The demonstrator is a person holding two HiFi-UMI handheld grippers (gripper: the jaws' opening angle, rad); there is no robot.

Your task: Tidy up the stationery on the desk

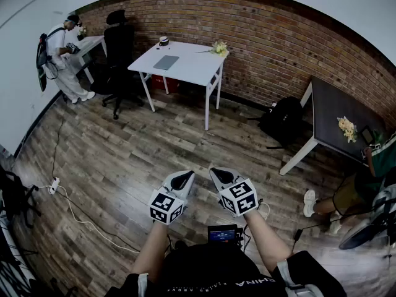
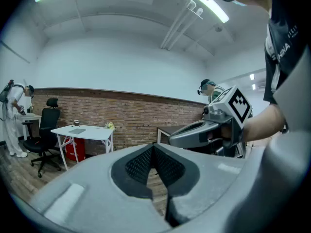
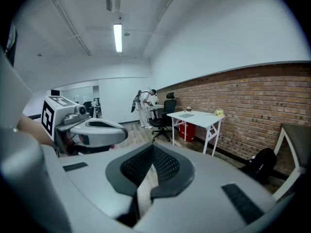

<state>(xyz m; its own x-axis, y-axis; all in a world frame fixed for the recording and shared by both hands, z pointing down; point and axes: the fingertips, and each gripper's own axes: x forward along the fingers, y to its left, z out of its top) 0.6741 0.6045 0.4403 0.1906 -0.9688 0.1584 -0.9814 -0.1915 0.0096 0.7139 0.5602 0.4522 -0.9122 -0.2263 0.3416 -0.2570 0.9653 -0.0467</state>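
A white desk (image 1: 185,70) stands far ahead against the brick wall, bearing a flat grey item (image 1: 166,62), a small cup (image 1: 163,41) and a bunch of flowers (image 1: 219,47). No small stationery can be made out from here. My left gripper (image 1: 183,178) and right gripper (image 1: 221,176) hang side by side over the wooden floor, well short of the desk, both shut and holding nothing. The left gripper view shows its shut jaws, the right gripper (image 2: 194,132) beside them and the desk (image 2: 82,130) far off. The right gripper view shows the desk (image 3: 197,116) and the left gripper (image 3: 97,130).
A black office chair (image 1: 119,48) stands left of the desk, and a person in white (image 1: 59,54) works at another desk. A dark table (image 1: 346,119), a black backpack (image 1: 283,119) and a seated person (image 1: 346,193) are to the right. A power strip (image 1: 54,184) with its cable lies on the floor to the left.
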